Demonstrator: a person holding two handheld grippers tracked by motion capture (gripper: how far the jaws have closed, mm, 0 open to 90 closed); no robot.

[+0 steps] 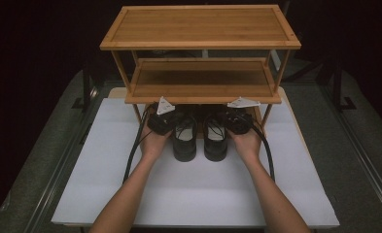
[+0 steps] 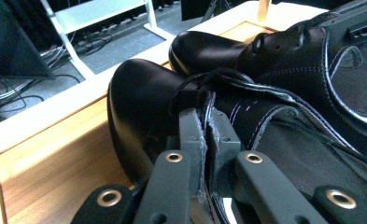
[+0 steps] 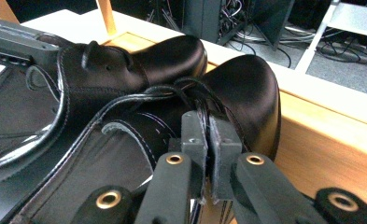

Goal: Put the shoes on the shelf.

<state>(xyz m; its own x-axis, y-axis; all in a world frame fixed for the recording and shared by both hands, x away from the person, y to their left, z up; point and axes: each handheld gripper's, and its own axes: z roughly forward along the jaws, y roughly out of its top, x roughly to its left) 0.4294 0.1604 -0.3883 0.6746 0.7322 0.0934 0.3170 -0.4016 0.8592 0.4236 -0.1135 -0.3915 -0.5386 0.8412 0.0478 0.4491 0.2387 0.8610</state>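
Forearms enter from the near edge over a white table (image 1: 188, 194), on which stands a two-tier wooden rack (image 1: 200, 26), its base tray holding the toes of a pair of black shoes. Left shoe (image 1: 184, 138) and right shoe (image 1: 214, 138) sit side by side, touching, heels toward the person. Left gripper (image 2: 205, 123) is clamped on the left shoe's collar edge; right gripper (image 3: 206, 128) likewise pinches the right shoe's.

We see two black leather shoes (image 1: 198, 138) with glossy, smooth toes — beside them a matt, grained wooden rack (image 1: 200, 26) — and a smooth white table sheet (image 1: 188, 189).
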